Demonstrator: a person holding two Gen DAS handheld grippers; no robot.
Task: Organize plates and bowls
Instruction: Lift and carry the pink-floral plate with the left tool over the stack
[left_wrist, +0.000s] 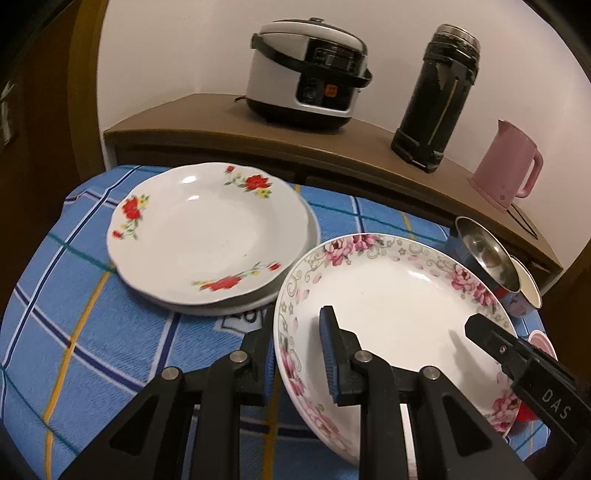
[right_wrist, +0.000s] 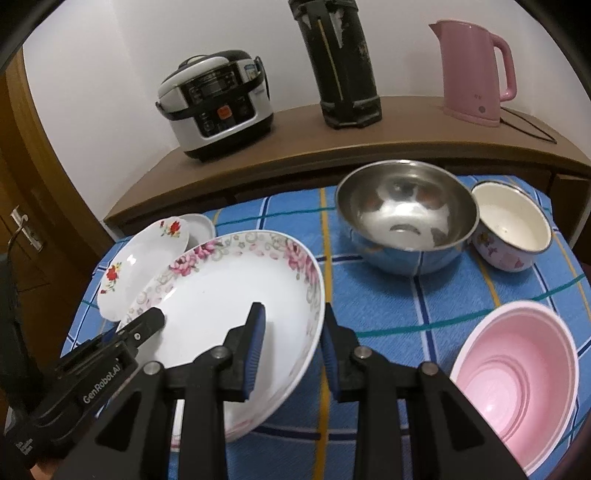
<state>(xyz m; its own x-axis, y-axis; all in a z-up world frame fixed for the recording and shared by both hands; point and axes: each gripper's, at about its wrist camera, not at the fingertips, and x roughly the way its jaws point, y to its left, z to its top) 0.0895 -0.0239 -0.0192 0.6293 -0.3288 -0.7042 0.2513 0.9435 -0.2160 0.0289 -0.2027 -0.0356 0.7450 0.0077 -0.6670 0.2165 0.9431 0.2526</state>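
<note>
While both grippers hang onto the same dish, here's the count, all placed off the pink-flower plate:

Pink-flower plate: one, tilted up over the blue checked cloth, held from two sides.
Left gripper: one, fingers nearly closed, clamped across the plate's left rim, one finger inside, one outside.
Right gripper: one, same deal on the right rim, blue pads squeezing it.
Red-flower plates: one, just left and behind the pink-flower plate, sitting on another plain white plate whose edge peeks out. So three plates total.
Steel bowl: one, behind and right of the plate.
Enamel bowl: one, small, cream inside, touching the steel bowl's far side.
Pink plastic bowl: one, right of the plate, near edge of the cloth. Three bowls.
Shelf stuff behind the plate: one rice cooker, one black thermos, one pink kettle, all on the brown counter.
</note>
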